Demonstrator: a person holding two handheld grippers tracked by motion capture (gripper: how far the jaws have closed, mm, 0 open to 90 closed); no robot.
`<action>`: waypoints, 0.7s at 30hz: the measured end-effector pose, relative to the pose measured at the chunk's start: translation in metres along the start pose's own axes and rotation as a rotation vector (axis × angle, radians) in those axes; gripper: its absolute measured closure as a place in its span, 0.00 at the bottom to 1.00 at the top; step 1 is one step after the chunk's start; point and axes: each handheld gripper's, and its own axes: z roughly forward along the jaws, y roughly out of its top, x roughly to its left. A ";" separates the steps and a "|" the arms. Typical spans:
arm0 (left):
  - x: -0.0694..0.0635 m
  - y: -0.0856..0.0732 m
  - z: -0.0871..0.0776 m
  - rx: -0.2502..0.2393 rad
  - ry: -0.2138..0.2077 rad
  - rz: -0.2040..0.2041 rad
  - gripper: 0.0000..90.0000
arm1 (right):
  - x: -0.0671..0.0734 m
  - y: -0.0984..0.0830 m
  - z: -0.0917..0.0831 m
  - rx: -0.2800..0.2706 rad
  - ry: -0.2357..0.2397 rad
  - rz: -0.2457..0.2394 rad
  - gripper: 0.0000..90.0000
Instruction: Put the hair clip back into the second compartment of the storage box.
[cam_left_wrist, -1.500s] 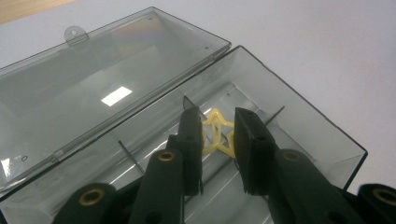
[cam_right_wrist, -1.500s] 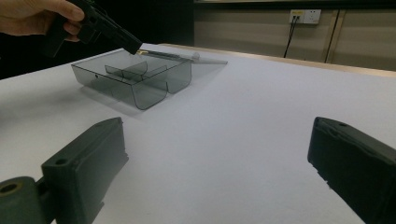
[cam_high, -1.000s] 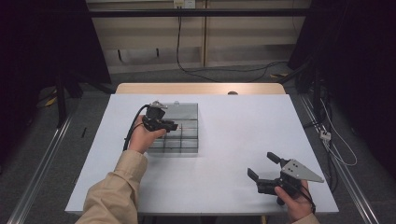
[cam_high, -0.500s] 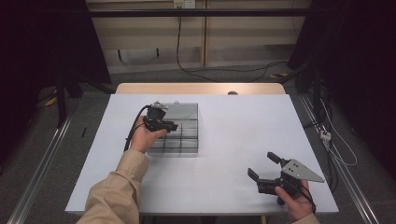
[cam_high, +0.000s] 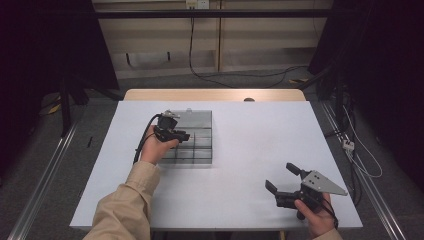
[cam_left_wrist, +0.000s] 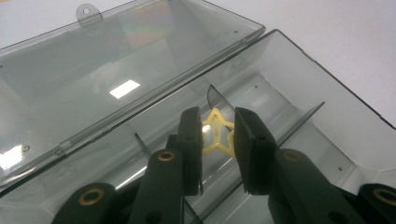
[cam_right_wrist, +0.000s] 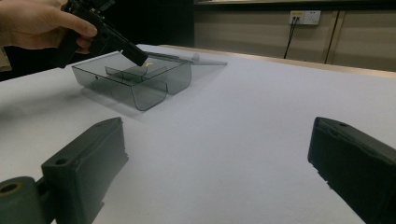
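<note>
Little has changed across the last second: in the high view the left gripper (cam_high: 172, 131) hangs over the same spot of the smoke-grey transparent plastic compartment box (cam_high: 200, 150) as before, and the right gripper (cam_high: 287, 185) rests at the same near right corner of the white desk (cam_high: 250, 140). The grip on the left has not altered either.

In the left gripper view, the left gripper's (cam_left_wrist: 217, 140) jaws are clamped on a small yellow star-shaped plastic piece (cam_left_wrist: 215, 135), with one black pad on each side of it. The star sits low between the tips, inside a compartment of the box, just beside a curved clear divider (cam_left_wrist: 215, 95). Whether it already touches the box floor cannot be told. The box's hinged clear lid (cam_left_wrist: 116, 70) lies folded back flat on the desk behind the compartments.

In the right gripper view, the right gripper's (cam_right_wrist: 217, 172) jaws stand wide apart with nothing between them, pointed across the bare desk toward the box (cam_right_wrist: 140, 81), well apart from it.

This stillness suggests the star is poised at its compartment, either ready to be let go there or just gripped for lifting out; the frames do not say which. The next move probably belongs to the left hand (cam_high: 155, 147) alone, while the right one waits idle.
</note>
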 end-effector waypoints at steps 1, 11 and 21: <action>0.000 0.000 0.001 0.000 -0.003 -0.009 0.81 | 0.000 0.000 0.000 0.000 0.000 -0.001 0.04; 0.001 -0.001 0.003 0.002 0.006 -0.017 0.81 | 0.000 0.000 0.000 0.000 0.001 0.002 0.04; 0.002 -0.003 0.005 0.003 0.014 -0.022 0.80 | 0.000 0.000 0.000 0.000 0.001 0.002 0.04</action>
